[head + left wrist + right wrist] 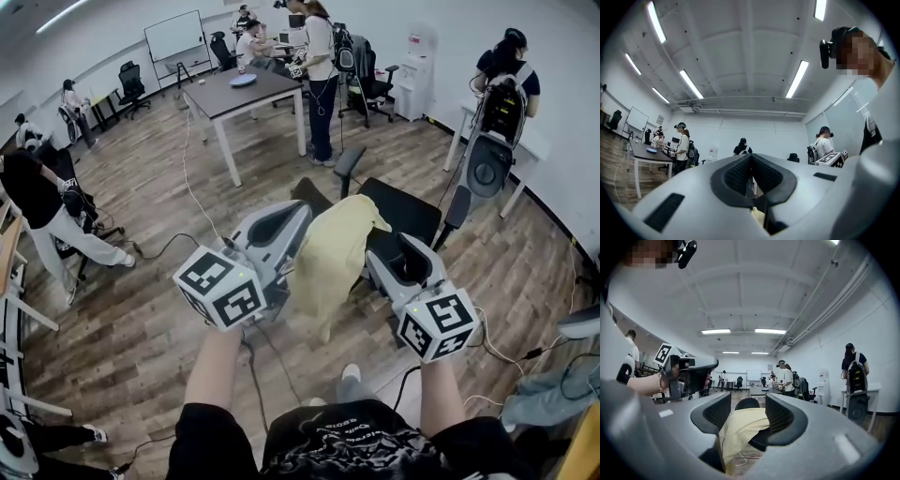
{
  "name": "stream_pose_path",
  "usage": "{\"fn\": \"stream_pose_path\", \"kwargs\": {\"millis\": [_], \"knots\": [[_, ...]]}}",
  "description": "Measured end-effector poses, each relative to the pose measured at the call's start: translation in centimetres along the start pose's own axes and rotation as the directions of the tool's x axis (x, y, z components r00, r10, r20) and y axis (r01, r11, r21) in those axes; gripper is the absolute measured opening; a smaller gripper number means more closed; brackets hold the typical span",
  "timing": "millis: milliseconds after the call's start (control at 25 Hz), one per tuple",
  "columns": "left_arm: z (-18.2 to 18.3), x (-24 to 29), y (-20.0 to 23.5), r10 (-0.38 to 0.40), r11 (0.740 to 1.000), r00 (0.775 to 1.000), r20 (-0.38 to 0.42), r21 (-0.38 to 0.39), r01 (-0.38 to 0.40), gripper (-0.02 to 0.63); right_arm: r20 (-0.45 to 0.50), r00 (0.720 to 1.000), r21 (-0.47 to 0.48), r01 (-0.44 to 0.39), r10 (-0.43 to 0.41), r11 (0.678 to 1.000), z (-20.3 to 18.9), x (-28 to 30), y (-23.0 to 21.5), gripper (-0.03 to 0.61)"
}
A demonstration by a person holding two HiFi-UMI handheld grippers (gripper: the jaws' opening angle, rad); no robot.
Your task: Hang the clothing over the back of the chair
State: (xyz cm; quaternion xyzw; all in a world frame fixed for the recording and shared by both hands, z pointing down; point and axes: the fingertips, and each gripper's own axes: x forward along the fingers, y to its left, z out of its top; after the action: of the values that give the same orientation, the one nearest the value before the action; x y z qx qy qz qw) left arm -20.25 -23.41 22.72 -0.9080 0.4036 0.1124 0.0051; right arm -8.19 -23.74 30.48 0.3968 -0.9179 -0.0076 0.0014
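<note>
Item under inspection: a yellow garment [330,253]. It lies draped over the back of the black chair [412,214] and hangs down the side of the chair that faces the two tools.

The left gripper [281,225] is just left of the chair back, at the edge of the garment. Its jaws are together. In the left gripper view, a sliver of the garment [757,216] shows low in the slot behind the closed tips. From this angle it cannot be settled whether the sliver is pinched or only seen past the jaws.

The right gripper [378,264] is at the right of the chair back with its jaws apart. In the right gripper view the garment [740,427] sits between them over the chair top [761,439], and neither pad is seen pressing on it.
</note>
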Motion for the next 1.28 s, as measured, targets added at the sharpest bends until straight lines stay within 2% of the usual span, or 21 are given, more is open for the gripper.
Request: {"fn": "stream_pose_path", "kwargs": {"millis": [80, 200, 320, 560, 720, 920, 1280], "knots": [[-1.2, -0.9, -0.1, 0.023, 1.0, 1.0, -0.016, -0.02, -0.023, 0.011, -0.001, 1.0, 0.001, 0.01, -0.01, 1.0, -0.9, -0.4, 0.8, 0.212], [-3.2, -1.8, -0.1, 0.071, 0.997, 0.996, -0.052, -0.025, -0.072, 0.011, 0.033, 0.997, 0.032, 0.069, -0.07, 0.997, -1.7, -1.3, 0.8, 0.176], [-5.0, -2.7, -0.1, 0.113, 0.993, 0.99, -0.08, -0.037, -0.116, 0.011, 0.01, 0.996, 0.053, 0.09, -0.091, 0.995, -3.3, -1.8, 1.0, 0.153], [-9.3, -4.9, -2.4, 0.102, 0.989, 0.991, -0.085, -0.095, -0.11, 0.011, -0.009, 0.989, 0.11, 0.147, -0.146, 0.983, -6.8, -3.1, 1.8, 0.124], [-12.3, -6.3, -3.1, 0.15, 0.979, 0.982, -0.115, -0.122, -0.164, 0.011, -0.033, 0.987, 0.11, 0.159, -0.157, 0.981, -8.6, -3.6, 2.8, 0.027], [-14.1, -7.1, -3.5, 0.192, 0.973, 0.971, -0.143, -0.105, -0.207, 0.011, -0.079, 0.985, 0.034, 0.159, -0.156, 0.987, -10.7, -2.9, 2.9, 0.006], [-19.6, -9.0, -5.1, 0.276, 0.949, 0.937, -0.214, -0.096, -0.301, 0.011, -0.153, 0.98, 0.044, 0.137, -0.129, 0.99, -14.6, -3.6, 4.9, 0.006]]}}
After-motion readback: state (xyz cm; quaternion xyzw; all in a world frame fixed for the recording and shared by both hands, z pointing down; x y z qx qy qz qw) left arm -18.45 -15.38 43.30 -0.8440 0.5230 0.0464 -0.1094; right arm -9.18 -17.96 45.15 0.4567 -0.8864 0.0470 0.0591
